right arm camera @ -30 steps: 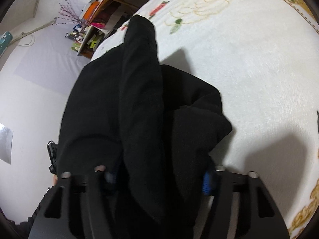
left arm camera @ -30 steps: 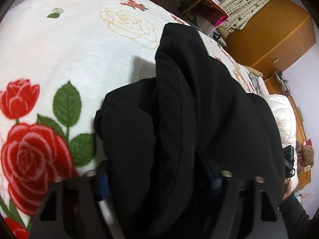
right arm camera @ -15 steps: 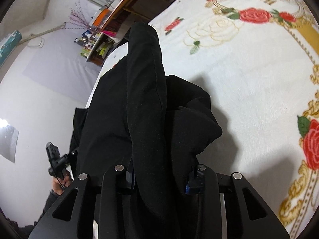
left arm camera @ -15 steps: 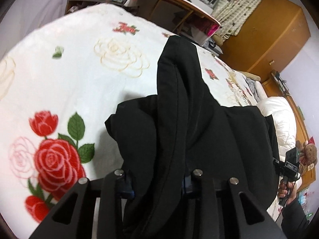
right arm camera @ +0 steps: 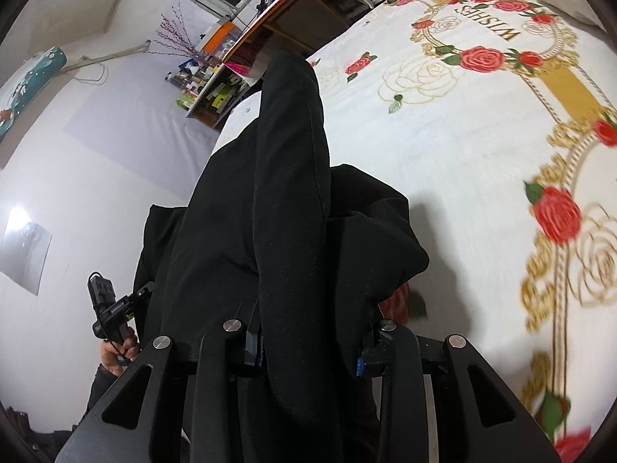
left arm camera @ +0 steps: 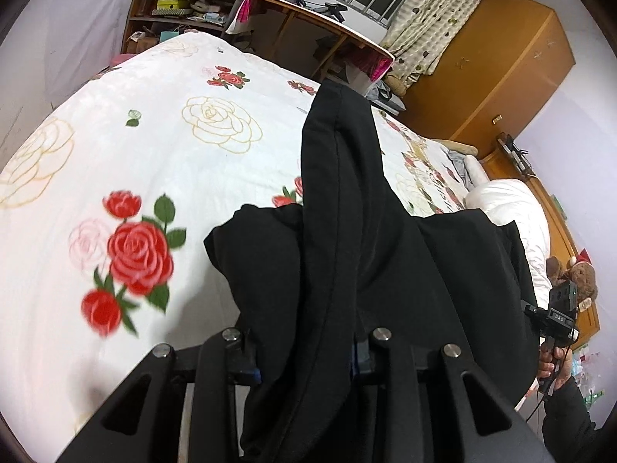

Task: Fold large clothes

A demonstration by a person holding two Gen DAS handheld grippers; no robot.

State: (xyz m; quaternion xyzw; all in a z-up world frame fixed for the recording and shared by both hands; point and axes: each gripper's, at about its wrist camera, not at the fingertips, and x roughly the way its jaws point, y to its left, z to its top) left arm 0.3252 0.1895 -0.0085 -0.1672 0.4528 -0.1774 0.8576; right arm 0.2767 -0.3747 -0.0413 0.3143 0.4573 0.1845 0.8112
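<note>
A large black garment (left arm camera: 347, 239) hangs stretched between my two grippers, lifted above a bed. My left gripper (left arm camera: 304, 351) is shut on one end of it; the cloth bunches between the fingers and drapes over them. My right gripper (right arm camera: 308, 339) is shut on the other end of the same black garment (right arm camera: 277, 212). A long fold of the cloth runs away from each gripper. The right gripper shows at the right edge of the left wrist view (left arm camera: 555, 320), and the left gripper at the left of the right wrist view (right arm camera: 108, 308).
The bed carries a white blanket with red roses (left arm camera: 135, 162), also in the right wrist view (right arm camera: 482, 123). A wooden desk (left arm camera: 320, 27) and shelves (left arm camera: 173, 4) stand beyond the bed. A wooden wardrobe (left arm camera: 501, 69) is at the right. A white duvet (left arm camera: 513, 212) lies at the bed's end.
Both grippers have risen and pulled back from the bed with the garment. The jaws have narrowed on the cloth. More of the room shows.
</note>
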